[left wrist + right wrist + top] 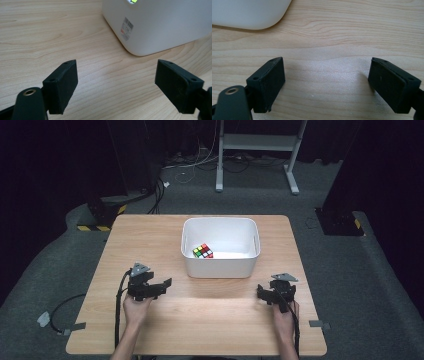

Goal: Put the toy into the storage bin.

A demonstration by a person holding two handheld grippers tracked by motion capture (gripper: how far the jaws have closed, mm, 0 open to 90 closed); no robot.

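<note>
A white tub [220, 262] stands mid-bench, toward the far edge, with a colourful puzzle cube [203, 251] inside at its left near corner. The left claw [159, 287] and right claw [264, 295] rest on the wooden bench [210, 320] well apart, either side of the tub's front, each with jaws spread wide and gripping nothing. Bare wood lies between them. In the left gripper view the tub [160, 25] is cut off at the top; its sticker [127, 30] shows a barcode, the print too small to read.
</note>
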